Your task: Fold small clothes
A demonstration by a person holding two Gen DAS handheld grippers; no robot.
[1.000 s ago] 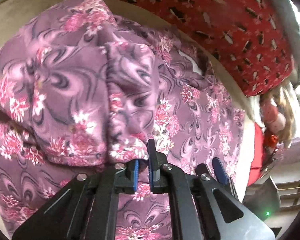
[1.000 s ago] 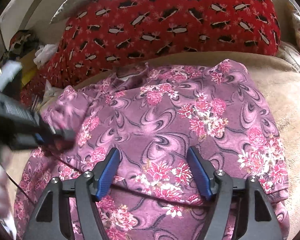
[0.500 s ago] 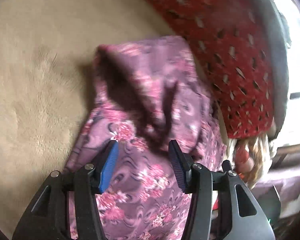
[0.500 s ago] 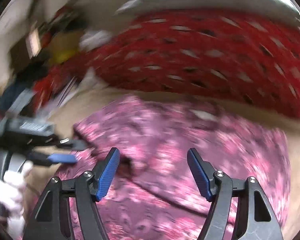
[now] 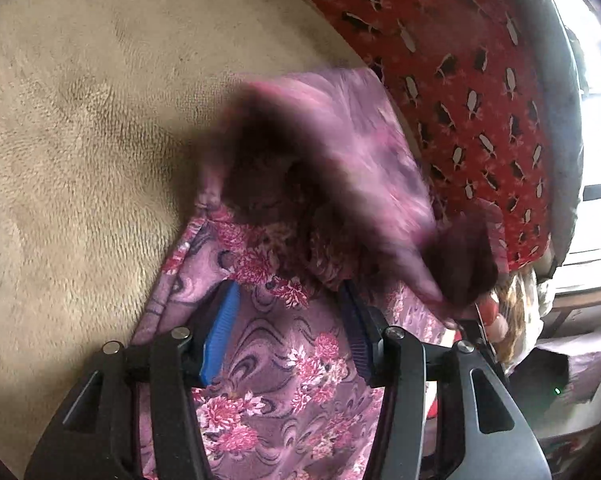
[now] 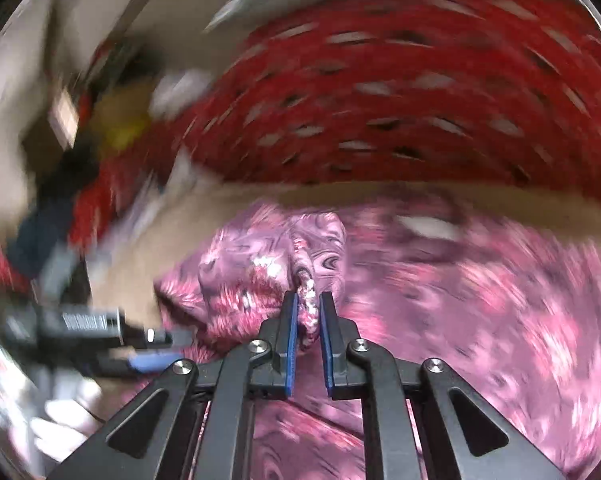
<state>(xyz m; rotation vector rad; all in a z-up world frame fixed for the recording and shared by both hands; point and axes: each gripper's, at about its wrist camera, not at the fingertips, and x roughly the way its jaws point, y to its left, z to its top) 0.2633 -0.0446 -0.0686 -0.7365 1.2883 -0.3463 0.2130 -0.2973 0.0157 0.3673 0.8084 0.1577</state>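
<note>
Fabric is bunching between the fingers of the right gripper point(image 6: 308, 328): its blue-padded jaws are nearly closed, pinching a rolled hem of the purple floral garment point(image 5: 284, 380). The garment is lying spread over the tan fleece blanket point(image 5: 72, 168), with its far edge near the red patterned pillow point(image 5: 460, 80) behind it. From the right wrist view most of the cloth is smeared by motion blur, so its exact folds are hard to read, but the pinched section is standing up in a ridge ahead of the fingertips.

The left gripper point(image 5: 290, 328) is hovering low over the near part of the garment with its jaws spread wide and nothing between them; flowered cloth is showing in the gap. A lifted flap of the same garment is hanging blurred and dark just beyond its fingertips. In the right wrist view that left gripper point(image 6: 156, 350) is appearing at the left edge, its blue pad point(image 6: 152, 361) pointing toward the garment's left border.
</note>
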